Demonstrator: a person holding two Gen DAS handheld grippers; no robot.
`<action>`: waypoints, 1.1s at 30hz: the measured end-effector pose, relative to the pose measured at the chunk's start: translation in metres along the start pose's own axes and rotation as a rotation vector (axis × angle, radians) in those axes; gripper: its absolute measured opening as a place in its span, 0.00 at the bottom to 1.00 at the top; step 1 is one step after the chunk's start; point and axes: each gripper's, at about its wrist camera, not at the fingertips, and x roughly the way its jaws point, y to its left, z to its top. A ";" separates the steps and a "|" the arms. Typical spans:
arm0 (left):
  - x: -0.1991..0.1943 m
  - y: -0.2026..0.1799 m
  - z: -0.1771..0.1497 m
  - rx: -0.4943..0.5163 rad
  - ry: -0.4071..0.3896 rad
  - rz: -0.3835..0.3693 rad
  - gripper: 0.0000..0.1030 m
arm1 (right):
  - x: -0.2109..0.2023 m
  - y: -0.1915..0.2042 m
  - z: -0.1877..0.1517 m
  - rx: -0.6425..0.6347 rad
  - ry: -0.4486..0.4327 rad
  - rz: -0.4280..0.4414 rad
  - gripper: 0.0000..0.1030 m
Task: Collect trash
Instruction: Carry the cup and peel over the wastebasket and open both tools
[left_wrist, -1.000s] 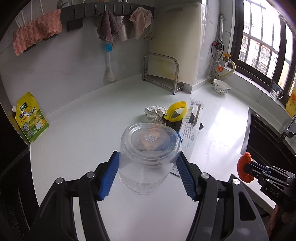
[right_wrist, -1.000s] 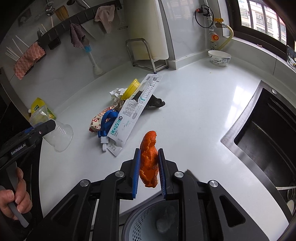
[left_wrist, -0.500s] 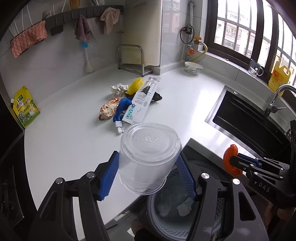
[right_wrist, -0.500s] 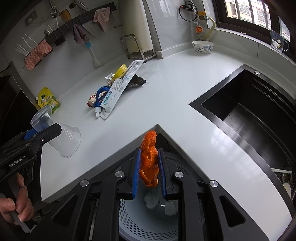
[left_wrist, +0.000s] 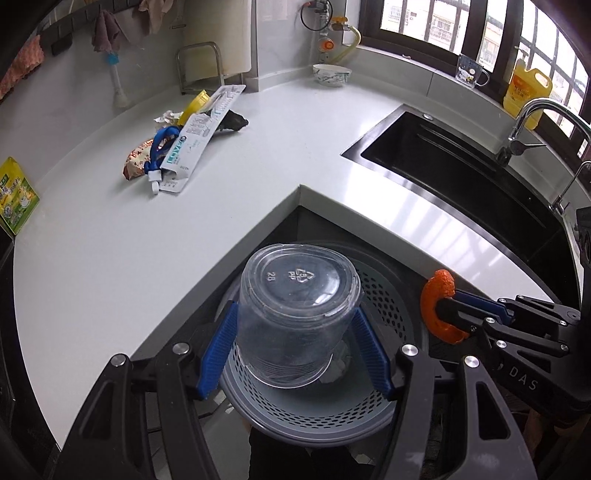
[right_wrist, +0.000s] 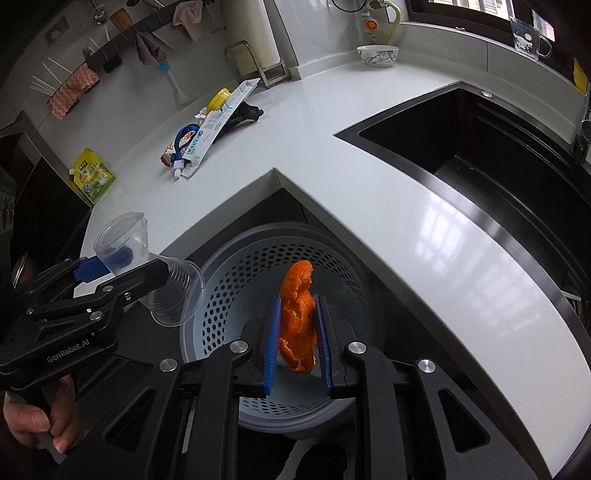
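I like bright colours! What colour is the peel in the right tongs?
Orange: the peel shows best in the right wrist view.

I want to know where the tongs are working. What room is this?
A home kitchen, most likely. There is a black sink with a tap set into a white countertop, and a bowl by the window.

Black skeletal left gripper (left_wrist: 295, 354), right gripper (right_wrist: 297, 339), ribbed blue pads (left_wrist: 218, 349), silver screws, white lettering (GenRobot.AI, DAS)
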 end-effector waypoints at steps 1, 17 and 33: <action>0.004 -0.002 -0.002 0.000 0.009 -0.001 0.60 | 0.003 0.000 -0.002 0.000 0.010 0.004 0.18; 0.014 0.009 -0.015 -0.060 0.052 0.050 0.67 | 0.035 0.001 -0.006 -0.011 0.086 0.073 0.24; -0.013 0.026 -0.007 -0.167 0.004 0.104 0.83 | 0.016 -0.002 0.005 -0.033 0.072 0.071 0.42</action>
